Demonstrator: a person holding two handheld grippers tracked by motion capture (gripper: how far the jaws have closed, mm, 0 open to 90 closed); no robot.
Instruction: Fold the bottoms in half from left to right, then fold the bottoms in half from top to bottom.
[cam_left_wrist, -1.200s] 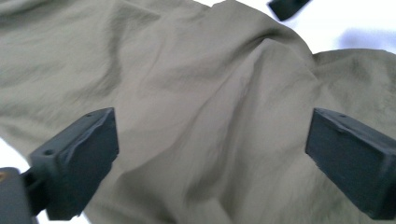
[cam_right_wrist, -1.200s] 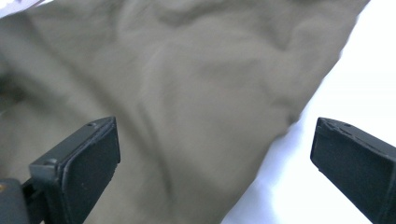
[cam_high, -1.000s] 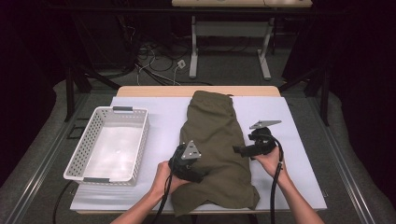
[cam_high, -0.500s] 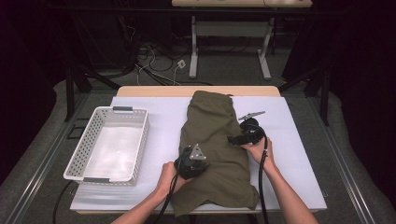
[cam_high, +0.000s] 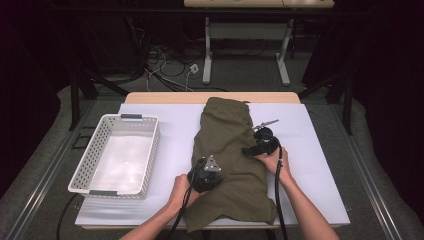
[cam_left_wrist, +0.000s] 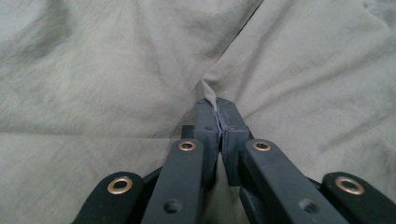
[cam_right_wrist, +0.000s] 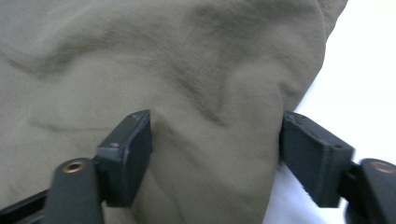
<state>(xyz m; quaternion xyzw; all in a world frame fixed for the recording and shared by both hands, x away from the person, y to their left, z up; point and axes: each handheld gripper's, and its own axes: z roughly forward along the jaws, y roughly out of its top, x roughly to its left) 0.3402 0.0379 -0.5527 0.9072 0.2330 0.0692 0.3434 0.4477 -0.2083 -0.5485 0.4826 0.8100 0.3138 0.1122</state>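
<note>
A white-covered table (cam_high: 165, 112) is filling the foreground. Nearest the person, the left gripper (cam_left_wrist: 217, 116) is pinching a ridge of the olive garment (cam_high: 227, 160). Farther off, the right gripper (cam_right_wrist: 215, 140), jaws closing, is straddling the garment's right edge ungripped; that thin pinch could slip once lifting begins.

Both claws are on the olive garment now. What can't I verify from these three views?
- High view: left claw tips, hidden under its own body and plate.
- Right gripper view: right claw straddles a fold of the garment; whether the pads press cannot be told.
- High view: garment's near hem, cut off beyond the table edge.
</note>
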